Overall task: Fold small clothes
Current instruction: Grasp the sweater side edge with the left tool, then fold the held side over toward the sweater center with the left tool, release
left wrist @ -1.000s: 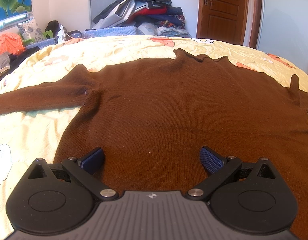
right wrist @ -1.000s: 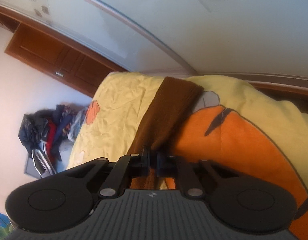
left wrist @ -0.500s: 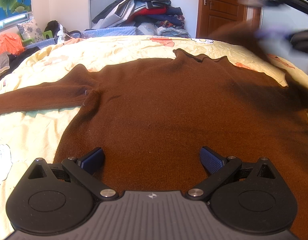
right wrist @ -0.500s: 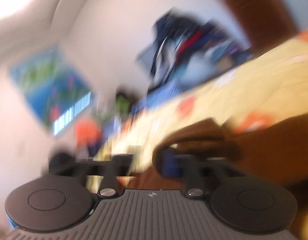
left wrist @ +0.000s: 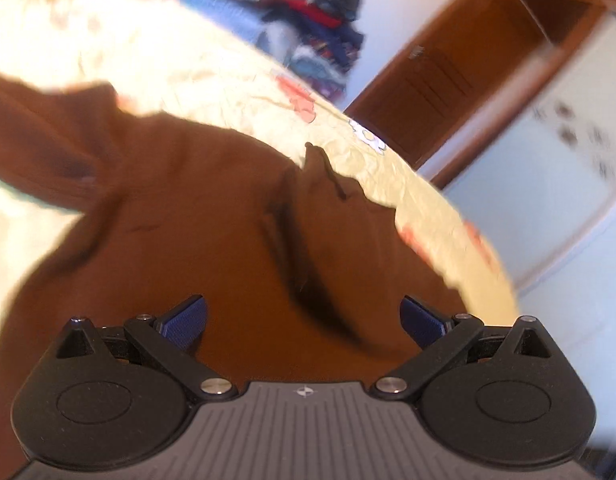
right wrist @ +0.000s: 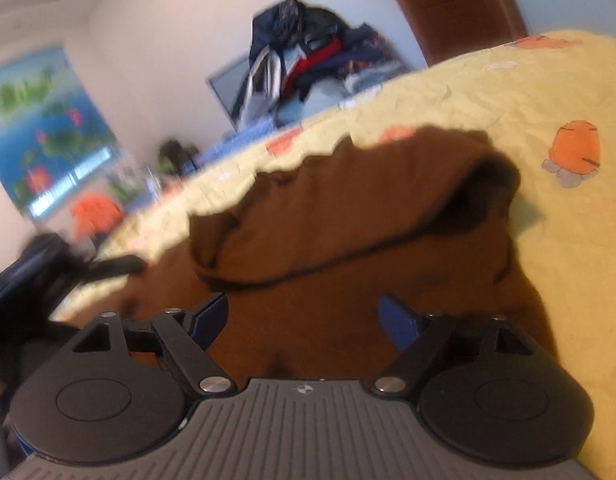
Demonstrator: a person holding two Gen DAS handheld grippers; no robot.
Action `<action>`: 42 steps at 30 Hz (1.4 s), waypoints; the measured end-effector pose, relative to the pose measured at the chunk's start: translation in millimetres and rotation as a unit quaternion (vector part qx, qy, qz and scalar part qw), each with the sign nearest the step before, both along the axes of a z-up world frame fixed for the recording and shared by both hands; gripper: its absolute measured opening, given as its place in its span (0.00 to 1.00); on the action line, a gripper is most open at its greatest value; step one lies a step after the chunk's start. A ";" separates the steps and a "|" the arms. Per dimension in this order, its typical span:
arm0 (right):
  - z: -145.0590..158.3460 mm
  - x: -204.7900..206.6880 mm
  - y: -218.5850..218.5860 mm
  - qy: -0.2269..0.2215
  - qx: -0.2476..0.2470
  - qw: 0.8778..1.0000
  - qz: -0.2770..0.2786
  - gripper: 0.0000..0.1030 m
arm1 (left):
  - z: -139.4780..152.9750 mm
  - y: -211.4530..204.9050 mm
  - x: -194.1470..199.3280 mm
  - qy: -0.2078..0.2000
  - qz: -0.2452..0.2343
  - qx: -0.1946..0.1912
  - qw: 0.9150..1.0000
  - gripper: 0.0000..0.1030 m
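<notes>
A brown knitted sweater (left wrist: 212, 216) lies spread on the yellow bedspread (left wrist: 196, 68). In the right wrist view its sleeve (right wrist: 347, 212) is folded back over the sweater's body, with the cuff end lying just beyond the fingertips. My right gripper (right wrist: 304, 316) hovers low over the sweater. Its jaws are opening and nothing is between the blue pads (right wrist: 395, 320). My left gripper (left wrist: 304, 316) is open above the sweater's lower body and holds nothing. That view is tilted and blurred. The other sleeve (left wrist: 32, 136) stretches off to the left.
A heap of clothes (right wrist: 308, 52) is piled beyond the bed's far side. A wooden door (left wrist: 447, 80) and a white wardrobe (left wrist: 555, 152) stand to the right. A blue poster (right wrist: 40, 120) hangs on the left wall. A dark blurred shape (right wrist: 40, 280) sits at the left edge.
The right gripper swung the sleeve from the bed's edge over the sweater's body, then opened and let it go. The left gripper rolled and shifted, so its view now tilts.
</notes>
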State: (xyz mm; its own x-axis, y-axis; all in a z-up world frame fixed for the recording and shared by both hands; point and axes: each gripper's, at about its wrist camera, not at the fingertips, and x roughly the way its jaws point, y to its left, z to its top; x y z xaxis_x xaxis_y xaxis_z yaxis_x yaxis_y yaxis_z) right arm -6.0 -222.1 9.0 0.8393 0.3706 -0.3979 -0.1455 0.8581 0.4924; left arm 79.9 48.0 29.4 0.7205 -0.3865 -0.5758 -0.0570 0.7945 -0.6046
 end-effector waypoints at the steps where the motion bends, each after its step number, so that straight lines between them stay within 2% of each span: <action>1: -3.3 -0.5 0.5 0.002 0.000 1.000 -0.004 0.92 | 0.5 -2.7 15.5 -0.003 0.012 0.006 1.000 1.00; 4: -5.6 8.0 3.6 0.003 0.003 1.000 0.002 0.96 | 3.8 -23.3 59.5 0.023 0.035 0.093 0.995 1.00; 6: -8.0 7.5 1.5 0.002 0.003 1.000 0.007 0.97 | 3.7 -45.6 84.2 0.038 0.010 0.162 0.986 0.99; 7: -8.6 7.2 0.8 0.001 0.005 1.000 0.008 0.97 | 2.6 -54.6 92.9 0.042 0.004 0.197 0.979 0.85; 8: -9.3 6.8 -0.2 0.001 0.008 1.000 0.010 0.97 | 0.6 -62.4 99.4 0.048 0.006 0.238 0.970 0.63; 9: -10.1 2.3 -5.0 0.001 0.013 1.000 0.011 0.98 | 2.2 -68.3 102.4 0.042 0.017 0.278 0.960 0.51; 10: -10.6 2.4 -6.2 0.001 0.017 1.000 0.012 0.98 | 5.3 -70.7 103.1 0.037 0.017 0.287 0.957 0.26; 11: -10.7 2.8 -6.8 0.000 0.021 1.000 0.012 0.99 | 9.3 -69.0 101.5 0.035 0.017 0.278 0.960 0.18; 12: -10.7 3.0 -7.4 0.000 0.024 1.000 0.013 0.99 | 16.1 -64.9 96.0 0.027 0.027 0.268 0.963 0.16; 13: -10.8 2.8 -8.1 0.000 0.027 1.000 0.013 0.99 | 20.4 -58.7 88.9 0.011 0.038 0.261 0.965 0.07; 16: -10.5 3.5 -9.2 -0.001 0.032 0.999 0.017 1.00 | 40.4 -37.5 58.9 -0.041 0.077 0.238 0.967 0.07; 18: -10.7 4.2 -9.2 0.000 0.033 0.999 0.018 1.00 | 44.3 -16.9 41.8 -0.056 0.111 0.226 0.966 0.07; 20: -10.8 4.7 -9.1 0.000 0.033 0.999 0.019 1.00 | 33.1 -0.8 34.4 -0.043 0.143 0.242 0.959 0.06; 23: -10.9 5.3 -8.1 0.000 0.029 0.999 0.021 1.00 | -2.8 22.1 35.1 0.020 0.147 0.237 0.960 0.06; 24: -11.1 5.6 -7.9 0.000 0.028 0.999 0.021 1.00 | -8.9 24.6 33.8 0.016 0.140 0.237 0.961 0.06; 26: -11.1 5.8 -7.3 0.000 0.025 0.999 0.021 1.00 | -8.0 16.9 30.6 -0.008 0.118 0.274 0.954 0.06; 29: -10.5 5.5 -4.9 0.000 0.016 1.000 0.021 1.00 | 4.5 14.4 13.7 -0.046 0.115 0.274 0.954 0.07; 33: -6.8 4.4 -0.3 0.006 -0.005 1.000 0.023 1.00 | 35.8 19.1 -13.5 -0.099 0.145 0.288 0.941 0.09; 35: 3.2 2.6 -0.4 0.015 -0.013 1.000 0.023 1.00 | 43.9 21.0 -19.9 -0.106 0.154 0.290 0.939 0.21; 36: 11.7 0.6 -4.6 0.005 -0.001 1.000 0.022 1.00 | 46.7 21.9 -23.4 -0.109 0.152 0.289 0.939 0.27; 37: 22.3 -0.8 -10.5 -0.015 0.014 1.000 0.019 1.00 | 48.1 22.0 -26.8 -0.114 0.149 0.285 0.940 0.45; 38: 33.7 0.5 -16.0 -0.034 0.022 0.999 0.013 1.00 | 46.8 20.3 -29.3 -0.118 0.141 0.283 0.941 0.74; 39: 45.1 5.5 -21.2 -0.048 0.026 0.998 0.003 1.00 | 45.8 16.6 -30.0 -0.123 0.133 0.283 0.942 0.85; 41: 59.6 27.7 -27.6 -0.050 0.024 0.998 0.001 1.00 | 40.8 3.0 -30.7 -0.147 0.117 0.284 0.940 0.88; 42: 62.1 44.3 -27.4 -0.038 0.013 0.999 0.005 1.00 | 37.4 -5.7 -26.3 -0.151 0.087 0.279 0.944 0.88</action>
